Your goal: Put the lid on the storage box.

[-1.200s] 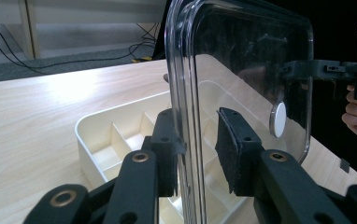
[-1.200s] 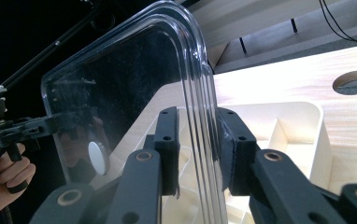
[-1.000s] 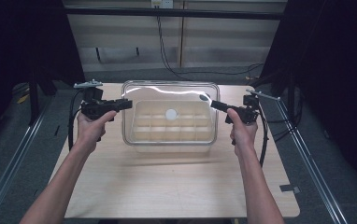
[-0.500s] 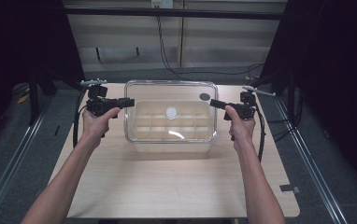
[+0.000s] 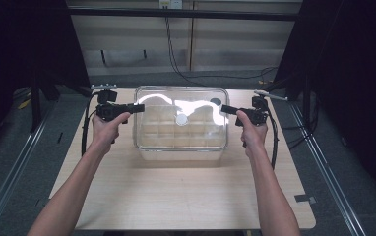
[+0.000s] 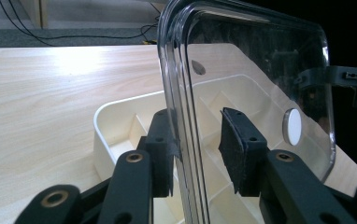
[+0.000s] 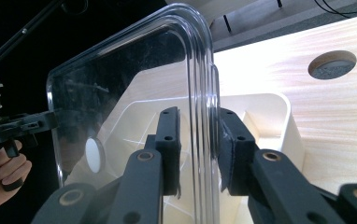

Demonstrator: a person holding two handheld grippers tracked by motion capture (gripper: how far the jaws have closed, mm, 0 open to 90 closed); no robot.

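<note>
Clear lid (image 5: 181, 118): transparent, rounded corners, white disc at centre; held level just over the cream divided tray (image 5: 149, 153), mid-surface (image 5: 176, 196) towards its far edge. Left gripper (image 6: 197, 151): its fingers have just been opening, left pad against the lid's edge, right pad (image 6: 232, 149) apart from it. Right gripper (image 7: 200, 151): fingers clamped on the opposite lid edge. Risk, judged: one-sided release could tilt the lid, leaving it skewed on the tray rim or sliding off; cause, uneven letting-go before the lid seats
</note>
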